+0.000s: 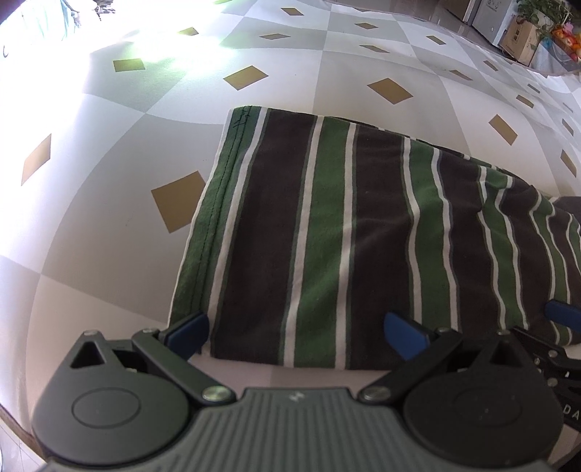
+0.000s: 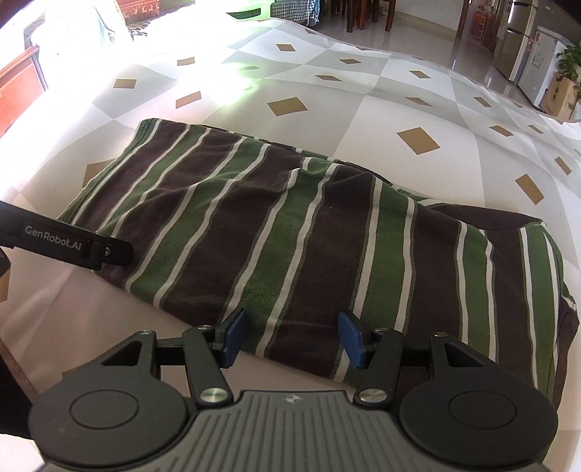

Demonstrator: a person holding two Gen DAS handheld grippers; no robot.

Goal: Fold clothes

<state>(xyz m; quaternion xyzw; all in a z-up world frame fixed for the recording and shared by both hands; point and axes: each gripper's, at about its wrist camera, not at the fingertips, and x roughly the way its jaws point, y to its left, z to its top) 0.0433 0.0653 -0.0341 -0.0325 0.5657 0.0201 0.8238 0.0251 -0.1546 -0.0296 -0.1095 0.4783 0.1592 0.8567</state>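
Observation:
A folded garment [image 1: 326, 232] with brown, green and white stripes lies flat on the checked cloth [image 1: 109, 225]. In the left wrist view my left gripper [image 1: 297, 336] stands wide open over the garment's near left corner, its blue pads [image 1: 189, 332] apart and pressing on nothing. The right wrist view shows the same garment [image 2: 290, 232], rumpled toward its right end. My right gripper [image 2: 292, 337] is open about halfway, and the near folded edge lies between and below its pads without being pinched. One black finger of the left gripper [image 2: 105, 250] rests at the garment's left edge.
The checked cloth with tan diamonds [image 2: 417, 139] spreads far around the garment. Its near edge [image 2: 14, 359] shows at the lower left. Beyond the cloth stand a fridge [image 2: 523, 40], a cardboard box [image 2: 559, 98] with a plant, and chairs [image 2: 366, 14].

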